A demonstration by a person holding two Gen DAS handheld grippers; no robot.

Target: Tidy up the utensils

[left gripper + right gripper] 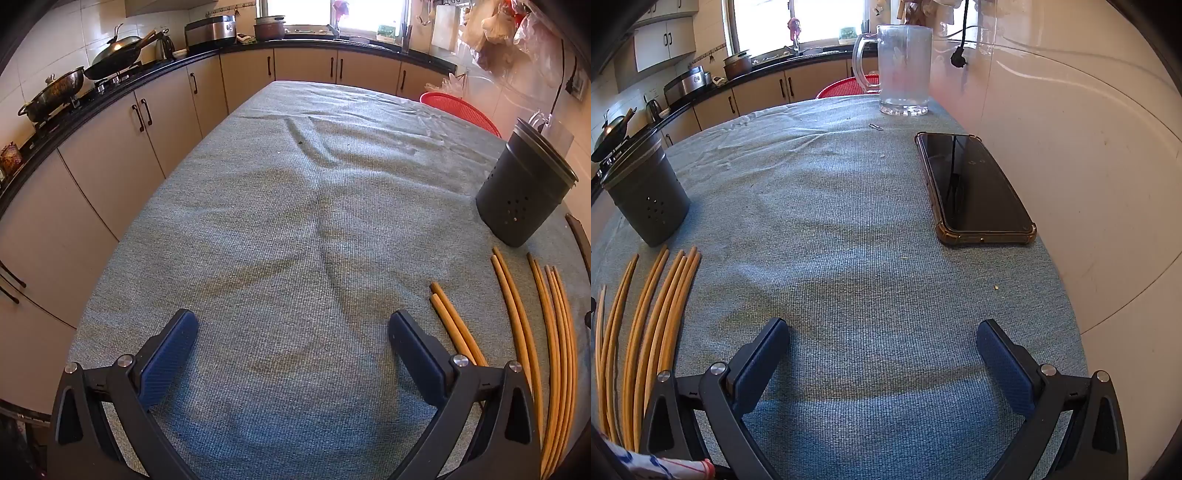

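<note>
Tilting downward over the tablecloth (pixel 280 221), the left gripper (pixel 293 332) and right gripper (pixel 882 341) both hold nothing, jaws spread wide. Chopsticks (pixel 517 314) lie beside the holder (pixel 524 192).

Daylight came in through the window (pixel 369 14) at the far end of the kitchen, and the glass there was so bright it looked plain white. The far part of the tablecloth (pixel 295 184) was pale and washed out, while the near part lay in a soft blue shadow. The white wall (pixel 1071 166) on the right shone with glare, and the dark phone (pixel 971 184) mirrored things like glass. Both pictures were sharp in the middle. Straight lines bent round toward the edges, and the corners were black
</note>
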